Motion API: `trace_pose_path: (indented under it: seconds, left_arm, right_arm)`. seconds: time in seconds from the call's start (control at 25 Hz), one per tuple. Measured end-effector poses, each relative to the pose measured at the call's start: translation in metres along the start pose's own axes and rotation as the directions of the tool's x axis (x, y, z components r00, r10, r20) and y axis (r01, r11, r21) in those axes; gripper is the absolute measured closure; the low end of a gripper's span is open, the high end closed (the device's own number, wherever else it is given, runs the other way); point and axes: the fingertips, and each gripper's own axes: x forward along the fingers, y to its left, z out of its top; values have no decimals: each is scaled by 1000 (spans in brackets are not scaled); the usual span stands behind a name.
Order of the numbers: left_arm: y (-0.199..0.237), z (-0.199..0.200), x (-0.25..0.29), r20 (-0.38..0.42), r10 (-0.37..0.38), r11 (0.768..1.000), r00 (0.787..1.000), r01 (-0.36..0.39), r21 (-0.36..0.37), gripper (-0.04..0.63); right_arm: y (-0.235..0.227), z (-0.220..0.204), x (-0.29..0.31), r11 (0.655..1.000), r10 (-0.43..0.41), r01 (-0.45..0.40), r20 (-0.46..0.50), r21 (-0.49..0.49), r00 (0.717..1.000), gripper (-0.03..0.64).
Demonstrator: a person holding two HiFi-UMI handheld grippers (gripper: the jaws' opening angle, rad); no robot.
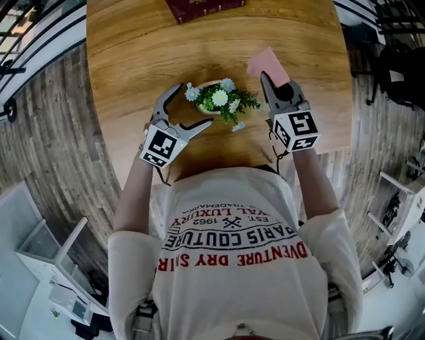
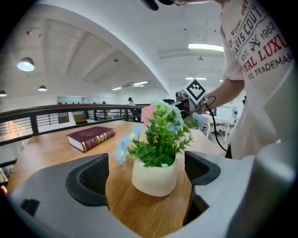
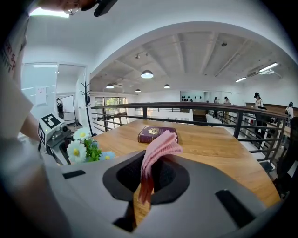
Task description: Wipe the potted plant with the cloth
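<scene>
Two jaws of the left tool [image 1: 191, 106] are spread wide around the cream-potted, pale-flowered green plant [image 1: 221, 99], near the front edge of the round wooden counter [image 1: 133, 53]. The pink folded cloth [image 1: 265, 63] is pinched in the right tool [image 1: 267, 80]. The pot should be steadied first, then the leaves brushed lightly.

A potted plant [image 1: 221, 99] with white and blue flowers is seen near the front edge of a wooden table [image 1: 133, 53]. The left gripper [image 1: 192, 105] is held at the plant's left with its jaws spread wide, one tip close to the flowers. The right gripper [image 1: 267, 80] is held just right of the plant, and a pink cloth [image 1: 267, 64] is pinched at its tip. A dark red book [image 1: 204, 8] is laid at the table's far edge.
</scene>
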Motion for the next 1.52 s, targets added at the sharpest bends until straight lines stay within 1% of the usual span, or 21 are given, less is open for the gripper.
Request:
trace_pose_path:
  seconds: [0.08, 0.16, 0.2, 0.24, 0.28, 0.32, 0.36, 0.4, 0.44, 0.52, 0.56, 0.68, 0.88, 1.08, 1.24, 1.4, 1.52]
  left_arm:
    - [10, 13, -16, 41, 68, 996, 997, -66, -56, 71]
    - [22, 26, -34, 63, 151, 984, 986, -144, -102, 79]
    - [29, 33, -44, 73, 210, 972, 975, -201, -118, 136]
    - [37, 41, -55, 89, 276, 956, 957, -263, -133, 319]
    - [44, 50, -64, 109, 331, 938, 937, -314, -148, 452]
    - [47, 59, -70, 127, 364, 926, 923, -343, -161, 460]
    - [49, 65, -75, 139, 383, 918, 913, -359, -169, 460]
    - [50, 71, -79, 148, 400, 911, 905, -375, -170, 483]
    - [51, 77, -83, 155, 420, 904, 894, -396, -162, 522]
    - [51, 90, -92, 173, 455, 889, 873, -438, -131, 572]
    - [49, 99, -97, 186, 463, 886, 867, -448, -119, 577]
    - [43, 127, -110, 208, 468, 883, 859, -453, -119, 578]
    - [45, 150, -126, 200, 513, 858, 835, -497, -125, 578]
    - [42, 155, -133, 215, 516, 856, 829, -503, -116, 578]
    - [44, 155, -137, 219, 533, 846, 817, -521, -114, 578]
    - [47, 149, -138, 185, 557, 831, 810, -541, -131, 578]
    - [47, 148, -139, 178, 563, 826, 807, -549, -126, 578]
  right_arm:
    - [5, 10, -7, 1000, 4, -3, 19, -25, 1000, 581]
    - [11, 20, -14, 999, 11, -9, 41, -50, 999, 581]
    - [15, 24, -18, 998, 16, -13, 51, -64, 999, 581]
    - [19, 28, -21, 997, 21, -16, 60, -79, 998, 581]
    - [23, 31, -25, 995, 26, -19, 68, -96, 997, 581]
    - [27, 33, -28, 994, 30, -21, 76, -110, 997, 581]
    - [30, 36, -31, 992, 33, -23, 85, -123, 996, 581]
    - [33, 38, -33, 991, 37, -24, 95, -133, 995, 581]
    - [36, 41, -36, 990, 40, -24, 107, -140, 993, 581]
    - [40, 48, -40, 988, 43, -23, 134, -150, 990, 581]
    - [42, 52, -43, 988, 44, -22, 148, -153, 988, 581]
    - [49, 68, -52, 986, 53, -21, 193, -166, 980, 581]
    - [61, 91, -58, 981, 85, -38, 244, -190, 966, 581]
    - [68, 99, -60, 977, 102, -48, 260, -206, 960, 581]
    - [70, 99, -59, 979, 106, -53, 266, -198, 958, 582]
    - [72, 97, -61, 975, 114, -58, 259, -214, 959, 583]
    - [72, 98, -62, 975, 113, -57, 259, -214, 959, 583]
